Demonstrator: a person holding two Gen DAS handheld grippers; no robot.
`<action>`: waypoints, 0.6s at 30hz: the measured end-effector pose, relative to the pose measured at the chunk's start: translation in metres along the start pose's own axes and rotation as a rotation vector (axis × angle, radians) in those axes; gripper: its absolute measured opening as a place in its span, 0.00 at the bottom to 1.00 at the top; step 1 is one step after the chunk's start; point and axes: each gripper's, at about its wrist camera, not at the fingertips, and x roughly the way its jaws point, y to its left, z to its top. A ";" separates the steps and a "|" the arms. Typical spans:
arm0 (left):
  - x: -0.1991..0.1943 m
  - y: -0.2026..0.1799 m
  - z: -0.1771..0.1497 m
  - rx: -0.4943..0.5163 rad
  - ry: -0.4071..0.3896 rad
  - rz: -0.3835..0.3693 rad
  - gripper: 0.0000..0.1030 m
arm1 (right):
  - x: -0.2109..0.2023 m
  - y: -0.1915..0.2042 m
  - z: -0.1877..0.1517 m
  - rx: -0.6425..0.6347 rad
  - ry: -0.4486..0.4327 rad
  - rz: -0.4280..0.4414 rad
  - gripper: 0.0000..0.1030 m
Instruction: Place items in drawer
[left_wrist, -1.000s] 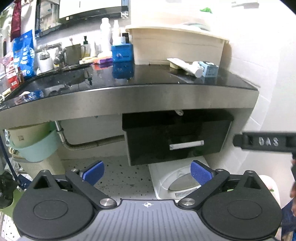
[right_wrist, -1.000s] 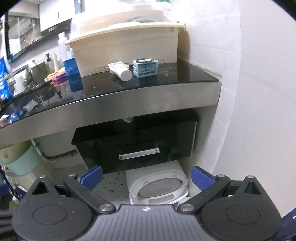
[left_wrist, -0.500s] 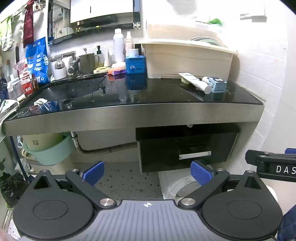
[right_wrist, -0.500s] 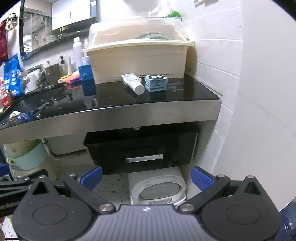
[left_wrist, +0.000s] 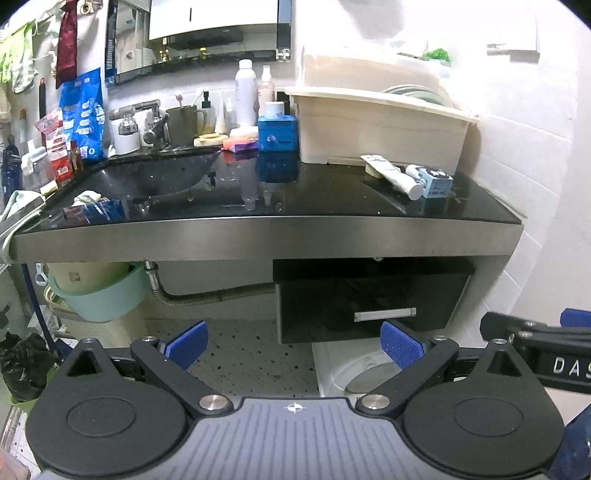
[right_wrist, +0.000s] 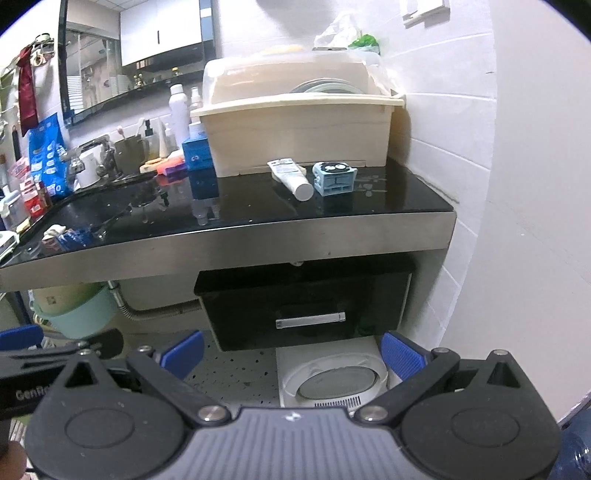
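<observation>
A black drawer (left_wrist: 369, 299) with a silver handle (left_wrist: 385, 314) hangs shut under the right end of the black counter (left_wrist: 332, 206); it also shows in the right wrist view (right_wrist: 306, 306). On the counter lie a white tube (right_wrist: 290, 178) and a small light-blue box (right_wrist: 334, 178), also seen in the left wrist view as the tube (left_wrist: 393, 176) and the box (left_wrist: 436, 183). My left gripper (left_wrist: 293, 345) is open and empty, well back from the drawer. My right gripper (right_wrist: 291, 349) is open and empty, also back from it.
A cream dish rack (right_wrist: 295, 136) stands behind the tube and box. A blue carton (left_wrist: 277, 133), bottles and a sink with tap (left_wrist: 147, 118) lie to the left. A white scale (right_wrist: 332, 376) sits on the floor under the drawer. A green basin (left_wrist: 103, 295) hangs at left.
Both grippers have pulled back and risen, so the counter top and drawer look smaller and lower. Both stay open and empty.
</observation>
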 end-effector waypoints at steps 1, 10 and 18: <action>0.000 0.000 0.000 -0.003 -0.001 0.000 0.98 | -0.001 0.001 0.000 -0.002 -0.002 0.000 1.00; -0.003 0.002 0.001 -0.006 -0.007 0.010 0.98 | -0.006 0.006 -0.002 -0.029 -0.013 -0.002 1.00; -0.006 0.002 0.000 -0.004 -0.014 0.016 0.98 | -0.009 0.009 -0.001 -0.038 -0.023 -0.007 1.00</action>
